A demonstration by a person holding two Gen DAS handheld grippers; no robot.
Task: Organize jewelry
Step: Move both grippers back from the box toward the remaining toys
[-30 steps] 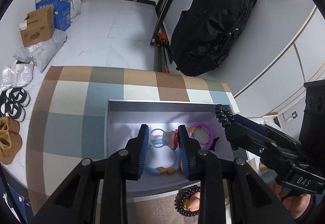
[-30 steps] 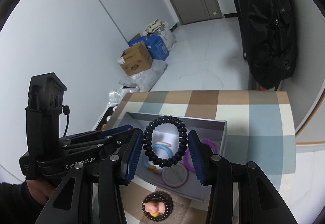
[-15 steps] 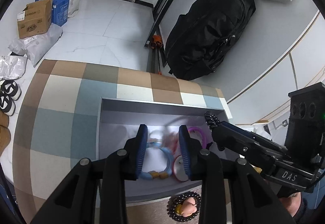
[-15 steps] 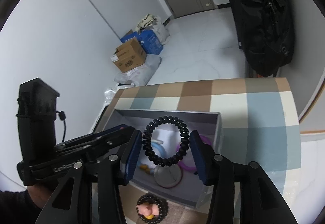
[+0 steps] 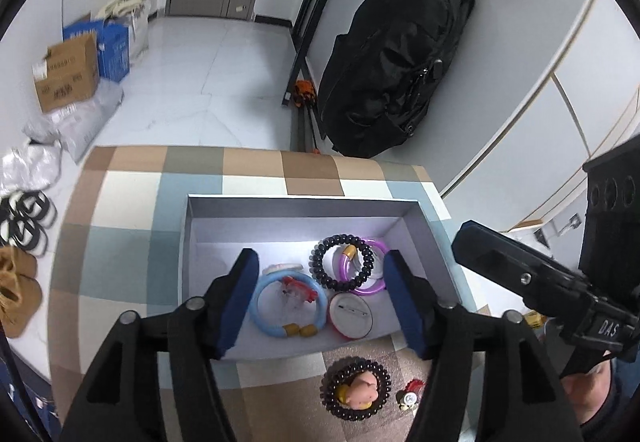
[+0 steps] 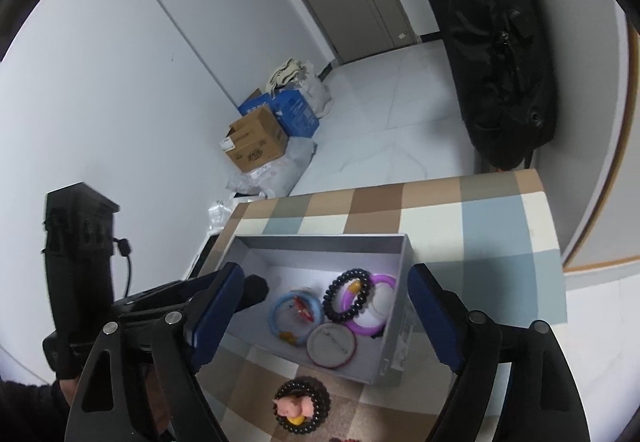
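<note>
An open grey box (image 5: 304,201) on the checked cloth holds a blue bangle (image 5: 286,304) with a red clip (image 5: 298,288) lying inside it. Also in it are a purple bangle (image 5: 374,274), a round pink-rimmed badge (image 5: 352,316) and a black bead bracelet (image 5: 344,264), which lies across the purple bangle. My left gripper (image 5: 322,302) hangs over the box, jaws opening, nothing between its pads. My right gripper (image 6: 326,316) hangs over the same box (image 6: 320,242), jaws opening wide and empty, the black bracelet (image 6: 348,296) below it.
In front of the box lie a second black bead bracelet (image 5: 356,394) around a pink pig figure and a small red trinket (image 5: 410,394). Off the table there are a black bag (image 5: 392,73), cardboard boxes (image 5: 68,77) and shoes (image 5: 20,282) on the floor.
The right gripper let go of the black bead bracelet, which now lies in the box. The left gripper released the red clip into the blue bangle. Both jaws widened and both grippers drew back.
</note>
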